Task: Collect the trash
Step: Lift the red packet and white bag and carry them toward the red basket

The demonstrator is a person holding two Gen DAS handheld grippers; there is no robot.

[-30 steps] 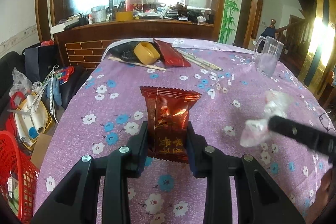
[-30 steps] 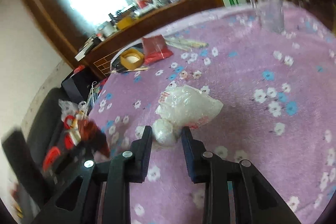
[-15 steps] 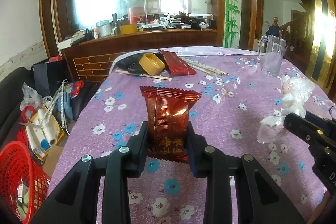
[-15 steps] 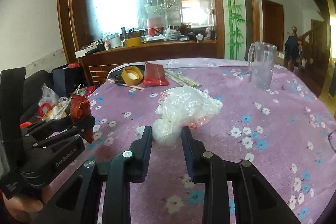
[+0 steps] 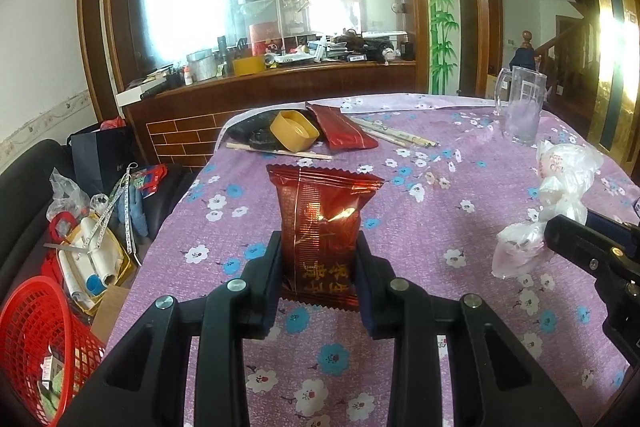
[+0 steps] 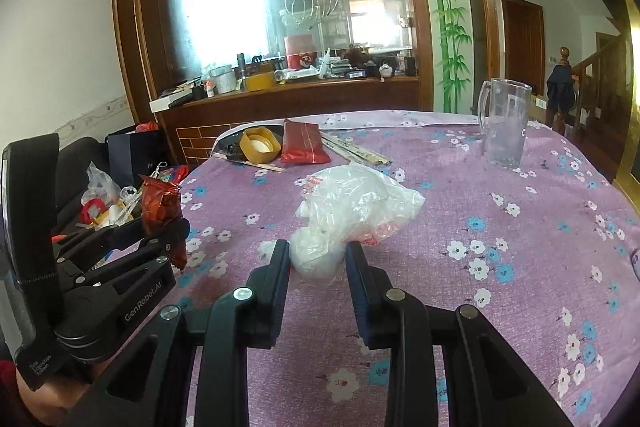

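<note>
Left gripper point(image 5: 318, 269): fingers clamped on a red snack wrapper point(image 5: 320, 227), held upright above the counter point(image 5: 440, 227) near its left edge. Right gripper point(image 6: 317, 265): fingers pinched on a crumpled clear plastic bag point(image 6: 352, 211), raised over the counter's middle. Red mesh basket point(image 5: 36, 339) below the left edge.

Floral-clothed table point(image 5: 460, 211) under glass mug point(image 5: 522, 107), chopsticks point(image 5: 394, 135)
</note>
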